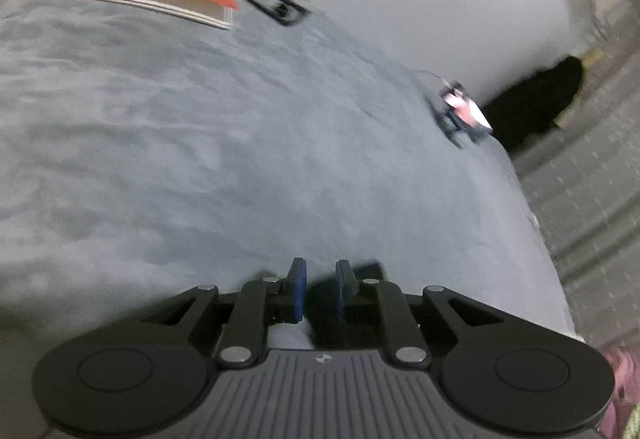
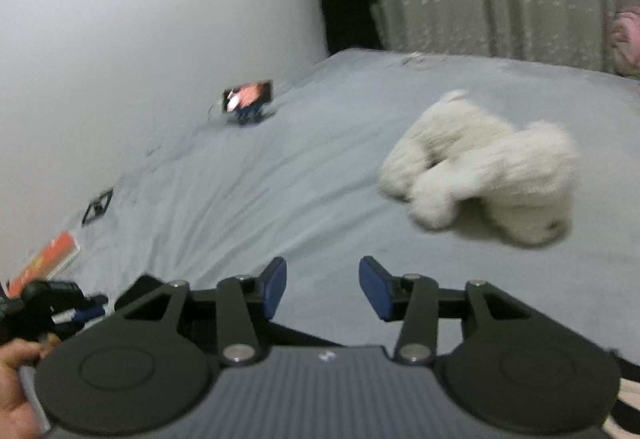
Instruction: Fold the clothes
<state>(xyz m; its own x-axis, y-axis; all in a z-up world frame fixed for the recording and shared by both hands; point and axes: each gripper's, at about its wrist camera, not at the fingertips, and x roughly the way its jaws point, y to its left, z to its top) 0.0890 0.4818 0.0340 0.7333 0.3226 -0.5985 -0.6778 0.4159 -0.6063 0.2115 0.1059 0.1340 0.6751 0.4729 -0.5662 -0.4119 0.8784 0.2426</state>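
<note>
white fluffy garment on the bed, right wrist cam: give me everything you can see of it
The white fluffy garment looks like thick, shaggy fleece or plush knit in off-white. It lies bunched in a loose, lumpy heap, not flat and not folded, with rounded lobes that may be sleeves or rolled edges; blur hides finer detail. A small dark mark shows near its lower right edge. It rests on the grey bedsheet, ahead and to the right of the right gripper, whose jaws stand apart and empty. Nothing but the sheet touches it.
</note>
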